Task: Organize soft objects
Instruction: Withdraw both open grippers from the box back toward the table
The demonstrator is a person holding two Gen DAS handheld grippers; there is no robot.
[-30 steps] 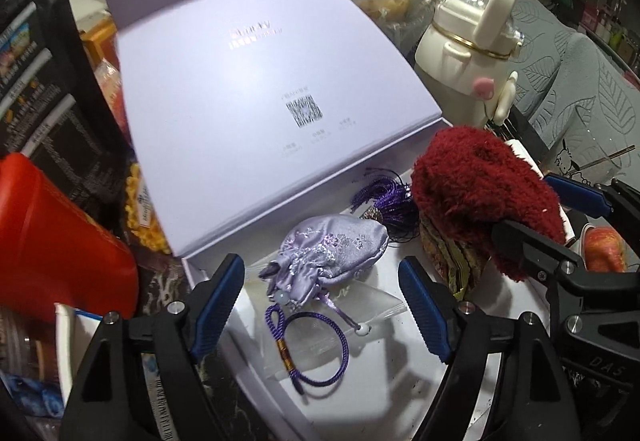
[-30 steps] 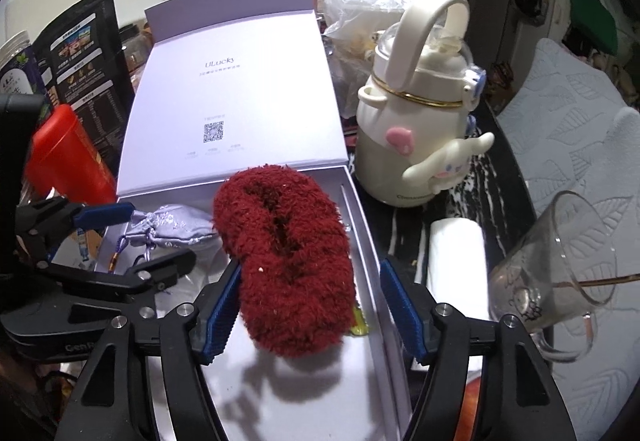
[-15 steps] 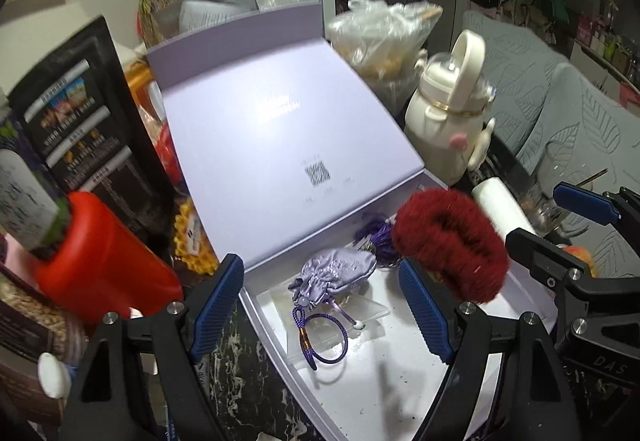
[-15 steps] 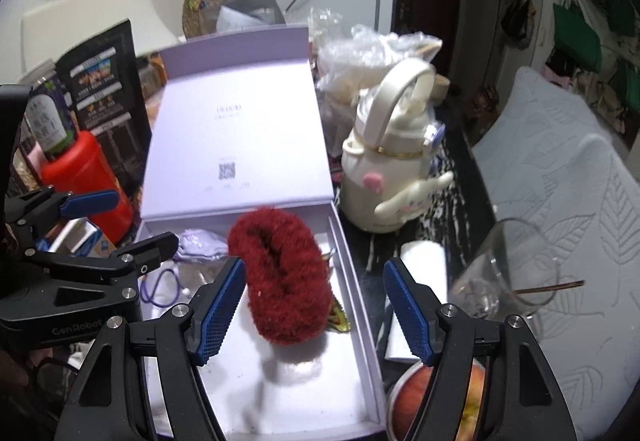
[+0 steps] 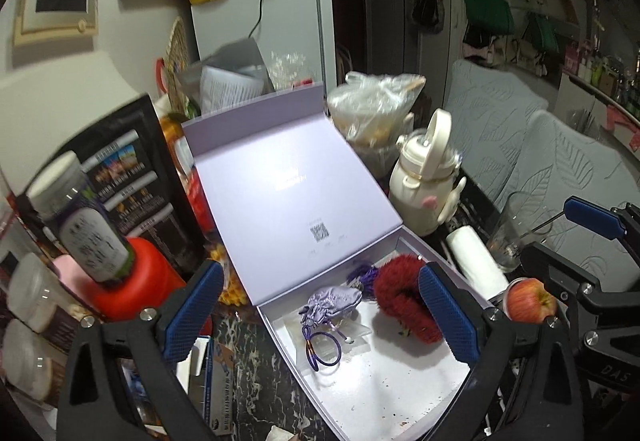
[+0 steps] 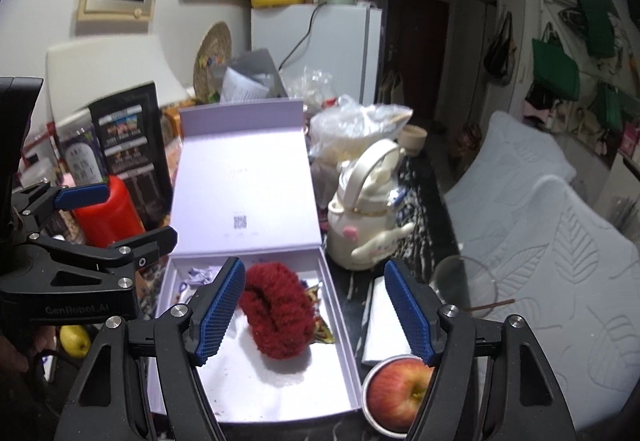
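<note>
- While my left gripper (image 5: 320, 315) is opening, empty, the box (image 5: 400, 393) holds a red scrunchie (image 5: 404, 301) and lilac pouch (image 5: 334, 299).
- My right gripper (image 6: 316, 309) is open, empty.
- Right of the box: a kettle (image 6: 360, 225) and an apple (image 6: 400, 393).

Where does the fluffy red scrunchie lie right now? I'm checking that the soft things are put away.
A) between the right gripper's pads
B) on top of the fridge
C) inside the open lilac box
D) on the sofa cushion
C: the red scrunchie lies on the white floor of the open lilac box, free of both grippers.
</note>
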